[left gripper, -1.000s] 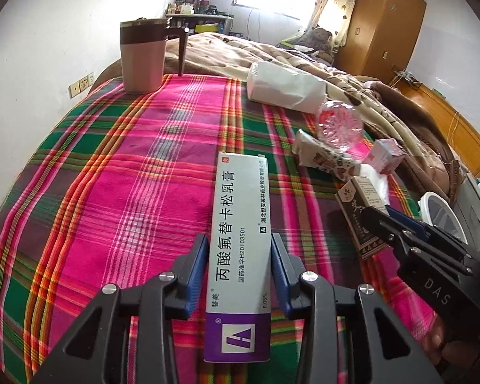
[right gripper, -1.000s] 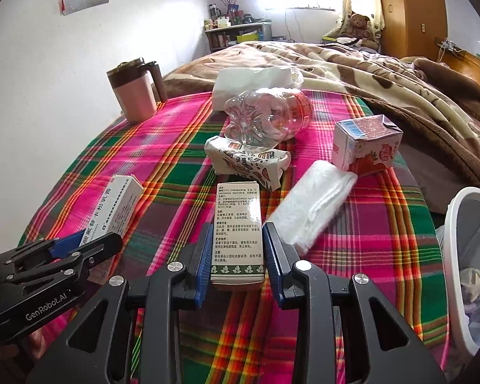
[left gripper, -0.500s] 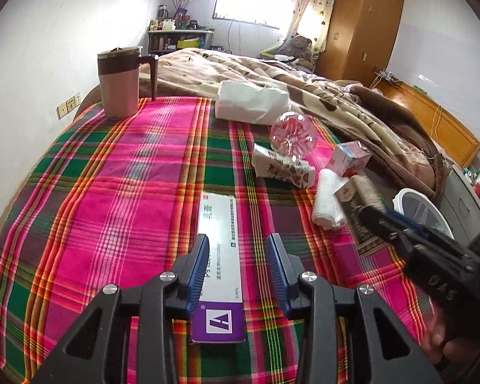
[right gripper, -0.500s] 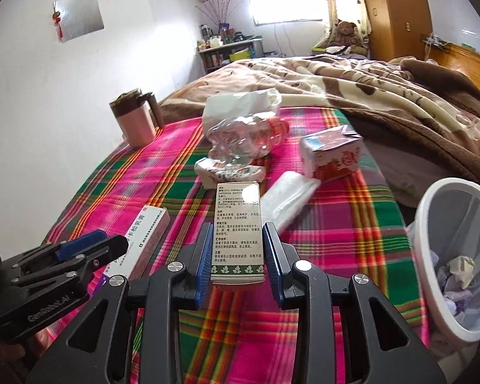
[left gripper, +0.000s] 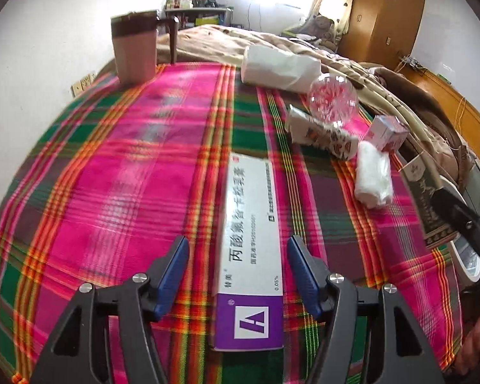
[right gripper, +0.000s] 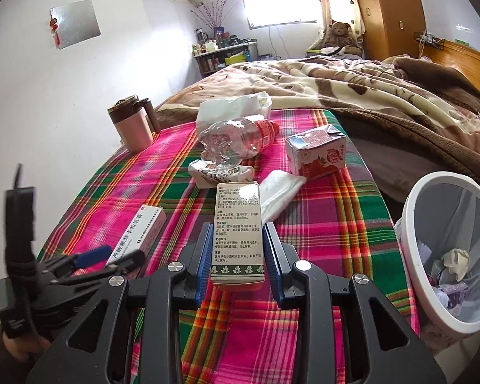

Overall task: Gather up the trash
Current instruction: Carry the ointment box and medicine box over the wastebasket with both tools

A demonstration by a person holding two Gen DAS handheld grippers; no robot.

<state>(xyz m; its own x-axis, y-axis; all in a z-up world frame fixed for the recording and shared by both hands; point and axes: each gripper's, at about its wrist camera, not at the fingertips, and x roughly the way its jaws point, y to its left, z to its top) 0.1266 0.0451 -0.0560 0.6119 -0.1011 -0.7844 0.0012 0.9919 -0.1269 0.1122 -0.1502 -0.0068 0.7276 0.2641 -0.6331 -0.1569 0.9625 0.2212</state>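
The left gripper stands wide open astride the ointment box, gaps on both sides, with broad bare plaid cloth running left to the mug. The right gripper clamps the green-edged medicine carton, lifted near the cloth's right edge. Just beyond, the white wastebasket sits below, holding crumpled scraps.

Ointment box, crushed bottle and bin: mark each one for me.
ointment box [left gripper: 251, 240], left wrist view, printed top face.
crushed bottle [right gripper: 236, 139], right wrist view, crumpled clear body.
bin [right gripper: 412, 211], right wrist view, white rim.
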